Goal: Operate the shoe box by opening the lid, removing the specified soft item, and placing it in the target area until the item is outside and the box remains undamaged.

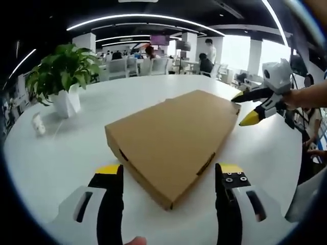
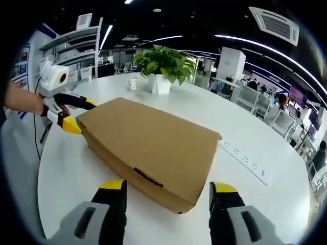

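The closed shoe box (image 1: 171,140) lies mid-table (image 1: 61,153), lid still on. Left gripper (image 1: 168,176) and right gripper (image 2: 167,190), both spread, flank opposite corners, apparently ready to lift it.

Potted plant and small clutter on a white table

The potted plant (image 1: 61,76) stands near the table (image 1: 61,153) edge, a small white object (image 1: 38,124) beside it; a power strip (image 2: 245,159) lies flat.
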Action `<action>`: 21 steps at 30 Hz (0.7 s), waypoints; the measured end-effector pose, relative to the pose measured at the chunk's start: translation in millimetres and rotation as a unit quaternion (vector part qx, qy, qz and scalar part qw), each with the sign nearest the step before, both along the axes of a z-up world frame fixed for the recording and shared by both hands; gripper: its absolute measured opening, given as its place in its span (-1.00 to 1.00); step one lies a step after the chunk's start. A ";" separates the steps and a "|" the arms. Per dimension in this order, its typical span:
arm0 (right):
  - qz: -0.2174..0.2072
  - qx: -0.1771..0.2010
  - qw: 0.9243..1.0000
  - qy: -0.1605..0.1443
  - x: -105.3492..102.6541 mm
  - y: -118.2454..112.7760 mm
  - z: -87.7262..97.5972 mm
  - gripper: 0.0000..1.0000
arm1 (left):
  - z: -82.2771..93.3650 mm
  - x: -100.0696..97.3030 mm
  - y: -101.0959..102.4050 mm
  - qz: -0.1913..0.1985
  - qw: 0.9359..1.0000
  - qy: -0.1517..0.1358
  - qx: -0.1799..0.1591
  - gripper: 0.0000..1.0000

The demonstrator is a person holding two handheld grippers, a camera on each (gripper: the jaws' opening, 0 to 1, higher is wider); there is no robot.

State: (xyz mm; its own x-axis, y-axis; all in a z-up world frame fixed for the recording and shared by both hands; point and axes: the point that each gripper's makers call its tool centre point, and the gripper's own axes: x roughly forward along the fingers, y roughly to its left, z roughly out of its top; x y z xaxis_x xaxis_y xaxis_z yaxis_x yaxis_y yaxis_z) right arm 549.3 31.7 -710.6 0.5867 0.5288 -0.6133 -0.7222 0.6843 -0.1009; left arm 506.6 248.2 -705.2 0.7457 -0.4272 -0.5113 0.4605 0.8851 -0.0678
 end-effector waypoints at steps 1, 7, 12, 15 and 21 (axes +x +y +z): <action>0.003 0.000 1.000 0.000 0.1 0.7 0.1 0.23 | -0.3 0.9 0.2 0.001 1.000 0.000 -0.002 0.43; 0.005 0.000 1.000 0.005 4.1 2.5 1.0 0.24 | -2.7 1.7 0.3 0.006 1.000 0.002 -0.005 0.39; 0.017 0.002 1.000 0.013 1.6 5.5 0.1 0.21 | -2.4 3.0 -2.8 0.003 1.000 0.002 -0.005 0.38; 0.021 0.006 1.000 0.019 0.0 7.1 -0.4 0.16 | -2.3 3.9 -3.1 0.001 1.000 0.003 -0.001 0.39; 0.016 0.009 1.000 0.021 -0.4 6.6 -0.3 0.15 | -2.4 4.3 -2.0 0.001 1.000 0.001 -0.004 0.39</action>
